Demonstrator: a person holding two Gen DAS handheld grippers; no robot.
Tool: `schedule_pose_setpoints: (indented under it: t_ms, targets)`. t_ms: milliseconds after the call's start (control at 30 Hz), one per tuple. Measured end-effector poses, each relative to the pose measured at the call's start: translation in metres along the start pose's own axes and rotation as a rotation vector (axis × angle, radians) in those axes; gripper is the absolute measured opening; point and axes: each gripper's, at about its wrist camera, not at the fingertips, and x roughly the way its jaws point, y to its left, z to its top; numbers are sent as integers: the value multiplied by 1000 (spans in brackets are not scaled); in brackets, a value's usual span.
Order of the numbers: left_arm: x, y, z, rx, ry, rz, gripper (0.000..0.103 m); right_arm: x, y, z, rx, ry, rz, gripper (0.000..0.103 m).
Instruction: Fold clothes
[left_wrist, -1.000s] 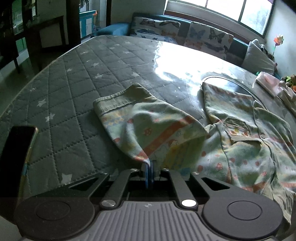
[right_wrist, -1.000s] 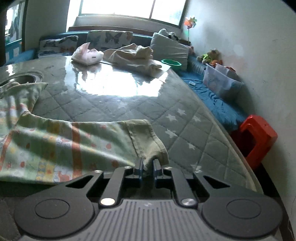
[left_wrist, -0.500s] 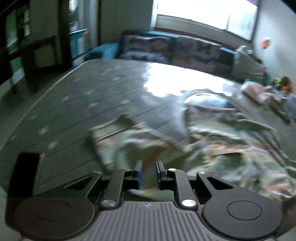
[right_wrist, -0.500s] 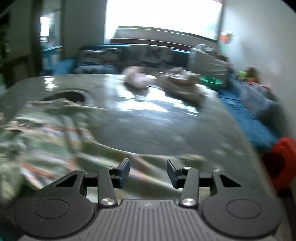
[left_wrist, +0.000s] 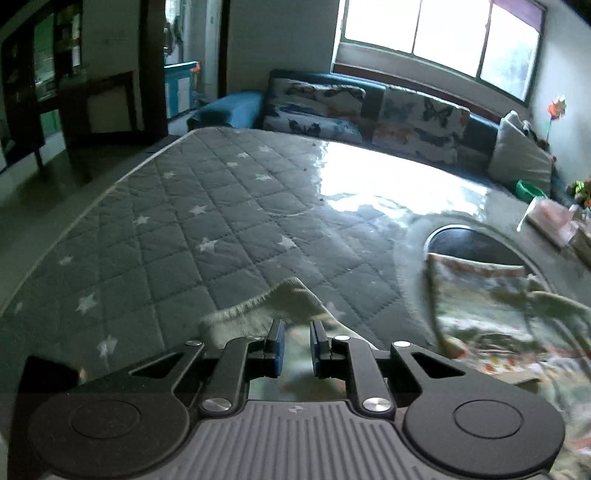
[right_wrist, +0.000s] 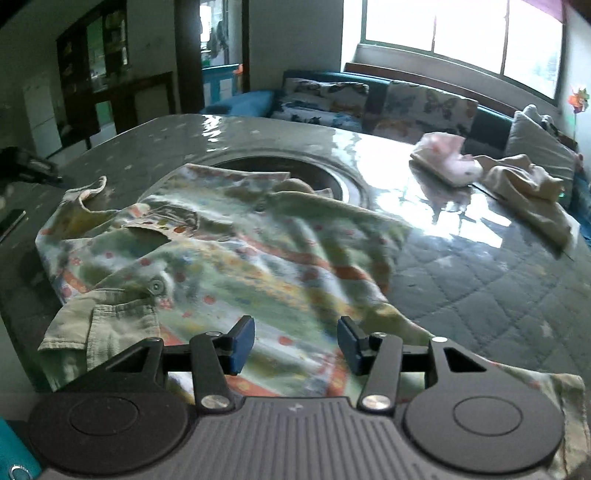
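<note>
A pale green child's shirt (right_wrist: 236, 258) with orange stripes and dots lies spread on the grey star-quilted table (right_wrist: 480, 280). Its collar and a button face me in the right wrist view. My right gripper (right_wrist: 296, 343) is wide open and empty, just above the shirt's near part. In the left wrist view my left gripper (left_wrist: 296, 349) is slightly open and empty, above the left sleeve's ribbed cuff (left_wrist: 266, 306). The shirt's body (left_wrist: 509, 325) lies to its right.
A dark round opening (right_wrist: 288, 173) in the table lies behind the shirt. A pink garment (right_wrist: 447, 162) and a beige garment (right_wrist: 524, 192) lie at the far right. A dark phone (left_wrist: 48, 373) lies at the left edge. A sofa with cushions (left_wrist: 369, 107) stands behind.
Both grippers let go of the sleeves and opened, the right one wide. Both lifted and turned; the right sleeve now lies folded in towards the shirt's body.
</note>
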Motion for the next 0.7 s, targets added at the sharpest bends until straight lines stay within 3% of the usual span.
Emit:
schedule_pose_setpoints:
  t_ms: [100,167,300,400,500,700]
  targets:
    - [28,3,1,36,42,30,15,7,5,2,-14,16,8,54]
    - [33,0,1,77,17,61,17,11,8,2,-26,27,11,54]
    - [36,-4,-8,143,-30,210,17,16,9,3,-34,40,11,58]
    - [32,3,-19,116,-32,314,18,20,10,3,-40,48,13,59]
    - [22,13,-30,61,-25,367,19,24,11,1,-46,59,15,64]
    - [18,10,-38,89,2,408,19,24,9,-2,-48,55,32,67]
